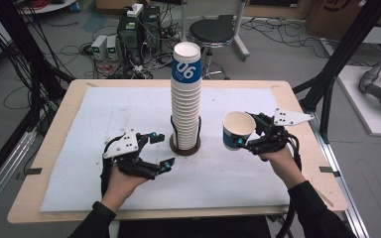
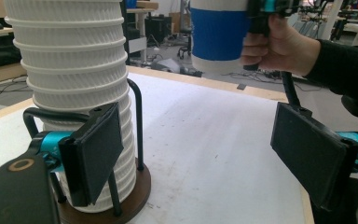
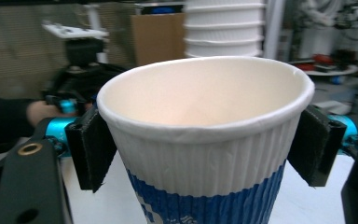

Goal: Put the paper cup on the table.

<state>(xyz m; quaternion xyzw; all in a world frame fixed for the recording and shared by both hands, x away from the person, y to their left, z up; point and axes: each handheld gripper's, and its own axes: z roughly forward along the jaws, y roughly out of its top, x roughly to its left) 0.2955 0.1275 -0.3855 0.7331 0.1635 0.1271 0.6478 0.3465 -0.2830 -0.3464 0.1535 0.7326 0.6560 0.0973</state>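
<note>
I see my left gripper [image 1: 158,151] nearest to me, low over the white mat [image 1: 104,114] on the bench [image 1: 59,111]. Its fingers [image 2: 93,154] stand apart with nothing between them. In the left gripper view one finger sits just beside the foot of the cup stack [image 2: 74,70], but I cannot tell whether it touches.

My right gripper [image 1: 243,143] is on the right side of the bench, a little farther out and raised off the mat. Its fingers [image 3: 91,147] are clamped on a single paper cup [image 1: 237,129], one on each side of the ribbed wall below the rim. The cup is white above with a blue band below, mouth open and tilted. It hangs in the air, to the right of the stack and apart from it.

The stack [image 1: 186,94] stands upright near the middle of the bench, in a holder [image 1: 185,144] with a round dark base and thin black uprights. The top cup bears a blue band with white figures.

Beyond the bench I note a round stool [image 1: 211,32] and boxes with tangled cables [image 1: 129,39] on the floor.
</note>
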